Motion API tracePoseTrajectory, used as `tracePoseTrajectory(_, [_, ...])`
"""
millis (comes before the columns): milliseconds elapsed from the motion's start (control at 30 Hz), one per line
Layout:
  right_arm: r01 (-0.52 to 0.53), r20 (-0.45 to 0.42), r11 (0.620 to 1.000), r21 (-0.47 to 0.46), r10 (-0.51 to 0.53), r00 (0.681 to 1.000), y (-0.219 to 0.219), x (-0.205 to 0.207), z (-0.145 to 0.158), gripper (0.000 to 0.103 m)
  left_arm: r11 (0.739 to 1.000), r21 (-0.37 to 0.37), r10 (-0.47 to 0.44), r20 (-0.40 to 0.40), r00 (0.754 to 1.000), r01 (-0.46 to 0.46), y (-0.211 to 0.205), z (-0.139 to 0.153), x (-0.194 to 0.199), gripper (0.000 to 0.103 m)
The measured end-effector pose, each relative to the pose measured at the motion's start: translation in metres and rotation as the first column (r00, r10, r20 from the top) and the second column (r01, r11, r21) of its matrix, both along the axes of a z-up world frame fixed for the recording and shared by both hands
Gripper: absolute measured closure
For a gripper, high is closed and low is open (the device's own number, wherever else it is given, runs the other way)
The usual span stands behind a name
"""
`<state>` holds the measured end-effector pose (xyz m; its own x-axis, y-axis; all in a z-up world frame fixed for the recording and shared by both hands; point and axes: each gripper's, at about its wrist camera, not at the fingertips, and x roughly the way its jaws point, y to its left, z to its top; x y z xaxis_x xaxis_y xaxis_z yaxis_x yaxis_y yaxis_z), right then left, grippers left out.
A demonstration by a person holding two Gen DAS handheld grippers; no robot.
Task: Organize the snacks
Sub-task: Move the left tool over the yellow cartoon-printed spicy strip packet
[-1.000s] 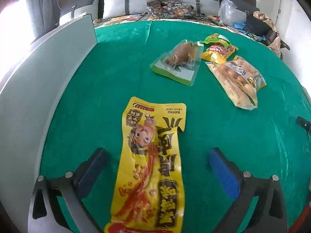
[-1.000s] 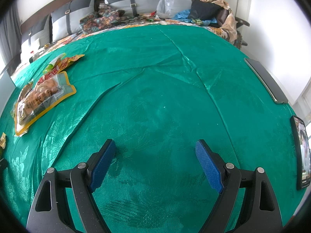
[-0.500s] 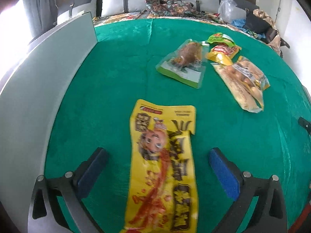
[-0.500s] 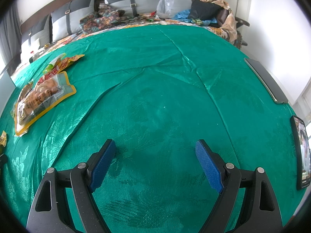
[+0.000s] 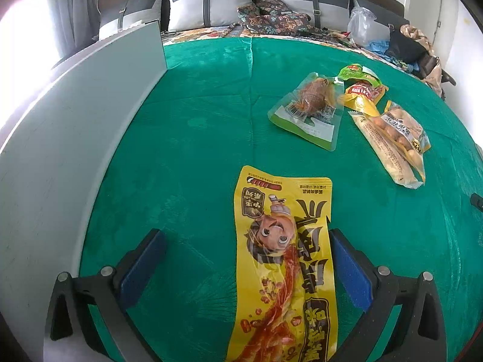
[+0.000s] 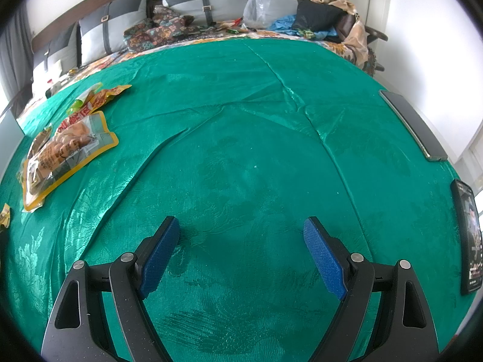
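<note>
A long yellow snack packet (image 5: 285,268) with a cartoon face lies on the green cloth between the fingers of my left gripper (image 5: 246,259), nearer the right finger; the gripper is open and low over it. Further off lie a clear green-edged packet (image 5: 308,110), a small yellow-green packet (image 5: 360,89) and a yellow packet of round snacks (image 5: 392,138). The right wrist view shows the round-snack packet (image 6: 65,150) and the small packet (image 6: 96,98) at far left. My right gripper (image 6: 241,252) is open and empty over bare cloth.
A tall grey-white panel (image 5: 60,138) stands along the left side. Two phones (image 6: 412,123) (image 6: 468,236) lie at the cloth's right edge. Pillows (image 5: 208,6) and bags (image 6: 320,18) sit at the back.
The left gripper has drifted left, so the yellow packet now lies nearer its right finger. The right gripper has not moved.
</note>
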<state>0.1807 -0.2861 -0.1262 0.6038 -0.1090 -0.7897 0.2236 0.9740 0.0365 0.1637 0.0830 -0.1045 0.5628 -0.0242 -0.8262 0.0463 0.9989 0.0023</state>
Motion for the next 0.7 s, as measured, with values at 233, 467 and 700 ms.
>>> tracePoseTrajectory(233, [0.0, 0.0, 1.0, 0.0, 0.0, 1.0, -0.001, 0.001, 0.0, 0.016, 1.0, -0.001, 0.0, 0.0, 1.0, 0.0, 0.0, 0.0, 0.0, 0.0])
tracePoseTrajectory(467, [0.0, 0.0, 1.0, 0.0, 0.0, 1.0, 0.0, 0.0, 0.0, 0.016, 1.0, 0.0, 0.0, 0.0, 1.0, 0.0, 0.0, 0.0, 0.0, 0.0])
tracePoseTrajectory(700, [-0.006, -0.004, 1.0, -0.002, 0.006, 1.0, 0.01, -0.003, 0.0, 0.014, 1.0, -0.001, -0.001, 0.001, 1.0, 0.001, 0.0, -0.001, 0.001, 0.0])
